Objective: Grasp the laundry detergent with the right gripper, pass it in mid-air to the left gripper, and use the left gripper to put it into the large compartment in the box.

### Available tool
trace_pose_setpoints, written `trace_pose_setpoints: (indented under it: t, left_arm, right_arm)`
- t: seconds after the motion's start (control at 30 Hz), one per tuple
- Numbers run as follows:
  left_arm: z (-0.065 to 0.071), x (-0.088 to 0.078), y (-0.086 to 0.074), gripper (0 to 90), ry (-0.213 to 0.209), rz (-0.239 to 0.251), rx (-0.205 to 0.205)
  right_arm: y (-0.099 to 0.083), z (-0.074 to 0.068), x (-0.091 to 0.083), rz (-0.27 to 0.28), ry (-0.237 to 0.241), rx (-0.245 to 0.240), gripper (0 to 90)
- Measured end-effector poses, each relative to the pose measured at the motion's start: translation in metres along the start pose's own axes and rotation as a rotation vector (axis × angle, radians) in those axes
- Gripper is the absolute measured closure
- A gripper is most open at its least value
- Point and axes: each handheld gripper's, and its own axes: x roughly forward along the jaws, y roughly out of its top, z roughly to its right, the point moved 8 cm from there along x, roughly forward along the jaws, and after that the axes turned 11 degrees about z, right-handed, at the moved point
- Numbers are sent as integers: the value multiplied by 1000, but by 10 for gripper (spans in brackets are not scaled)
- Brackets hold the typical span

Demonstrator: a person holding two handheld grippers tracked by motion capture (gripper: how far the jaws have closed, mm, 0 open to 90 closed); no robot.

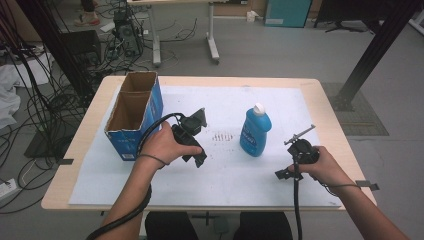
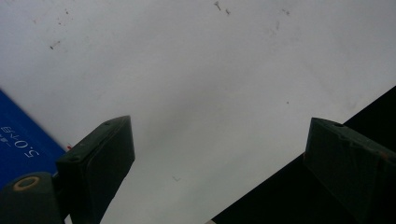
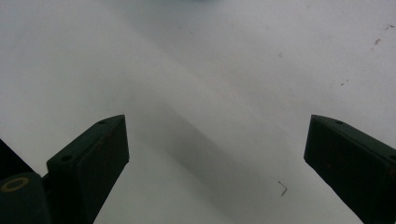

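Note:
In the high view a person's left hand holds my left gripper [image 1: 199, 138] over the white sheet, between an open blue cardboard box [image 1: 131, 144] and a blue bottle [image 1: 255, 132] with a white cap. In the left gripper view my left gripper [image 2: 219, 127] is open, with bare sheet between its jaws and a corner of the blue box [image 2: 23, 144] at the lower left. The right hand holds my right gripper [image 1: 296, 155] low over the sheet, right of the bottle. My right gripper [image 3: 217, 122] stands open too, with nothing between its fingers.
The white sheet [image 1: 225, 175] covers most of the wooden table [image 1: 80, 150]. A patch of small dark marks [image 1: 222, 136] lies on the sheet left of the bottle. Cables, desk legs and a black frame post [image 1: 372, 50] stand on the floor beyond.

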Motion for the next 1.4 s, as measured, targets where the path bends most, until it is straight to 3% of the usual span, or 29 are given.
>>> trace_pose_setpoints:
  t: [0.6,1.4]
  left_arm:
    - [0,-1,0,90,-1,2,0]
    - [1,-1,0,89,1,9,-2]
  right_arm:
    - [6,-15,7,22,24,-14,68]
    - [15,-19,16,178,-10,-15,71]
